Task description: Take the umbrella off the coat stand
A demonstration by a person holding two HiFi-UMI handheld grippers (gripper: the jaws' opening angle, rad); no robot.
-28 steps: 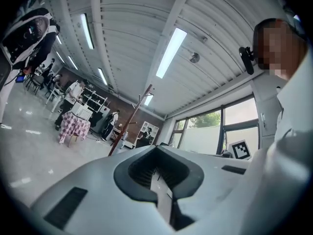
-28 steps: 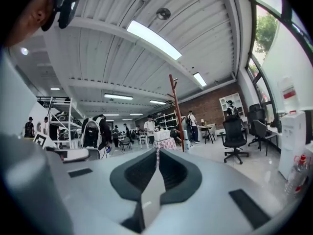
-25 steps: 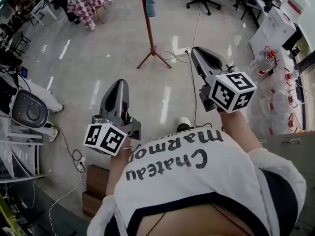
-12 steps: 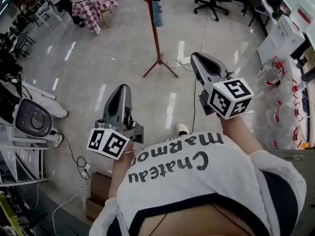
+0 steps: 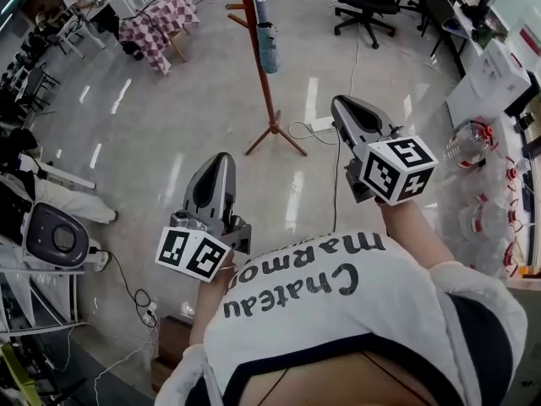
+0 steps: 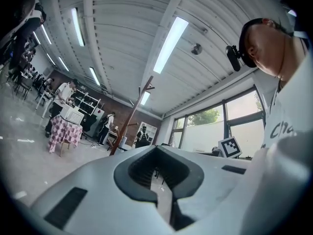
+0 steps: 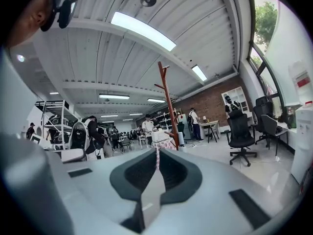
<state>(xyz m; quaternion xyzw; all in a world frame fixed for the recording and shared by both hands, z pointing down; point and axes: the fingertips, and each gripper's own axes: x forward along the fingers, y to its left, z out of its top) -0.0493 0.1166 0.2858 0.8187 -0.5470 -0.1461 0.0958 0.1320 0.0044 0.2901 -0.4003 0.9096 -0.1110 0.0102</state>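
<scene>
Umbrella (image 5: 267,47): a folded, slim, blue-grey fabric cylinder that hangs upright close against the upper pole of the coat stand (image 5: 270,104), well above the splayed tripod feet on the glossy pale floor (image 5: 169,134). The stand is a thin reddish-brown pole with short angled pegs near its top. Left gripper (image 5: 222,158) and right gripper (image 5: 341,103) are smooth grey moulded shells with dark ribbed pads; each has its jaws closed together on nothing, and both are well apart from the stand and the untouched umbrella.
</scene>
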